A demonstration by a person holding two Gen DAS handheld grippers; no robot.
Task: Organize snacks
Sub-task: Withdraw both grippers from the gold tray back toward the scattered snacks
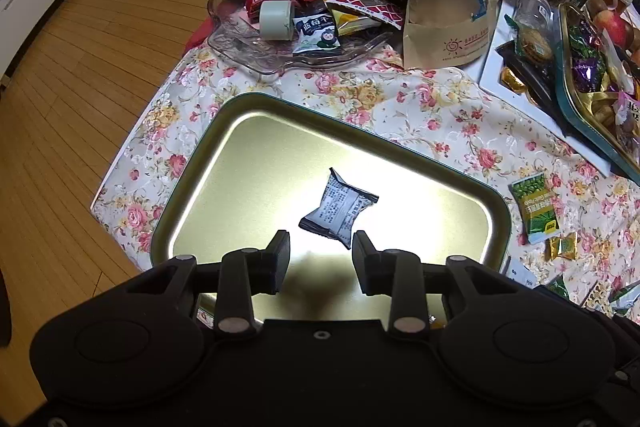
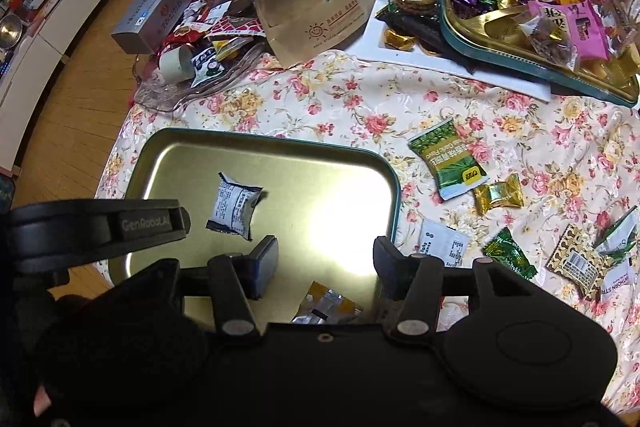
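At the left, the wooden floor (image 1: 80, 75) borders the worktop with its flowered cloth (image 1: 400, 107), and the glass dish (image 1: 248, 47) of snacks behind is crowded and hard to read. In the gold tin tray (image 1: 192, 163) lies one white snack packet (image 1: 338, 209); the left gripper (image 1: 321, 241) hangs over it, fingers released and empty. In the right wrist view, the right gripper (image 2: 325, 253) has released fingers too, and an orange-silver packet (image 2: 326, 307) below is partly cut off by its body, while a green packet (image 2: 448, 159) lies on the cloth.

White printed snack packet (image 1: 338, 209) lies flat in gold tray (image 1: 192, 163), just ahead of left jaws; orange-silver packet (image 2: 326, 305), possibly crumpled, below right jaws.
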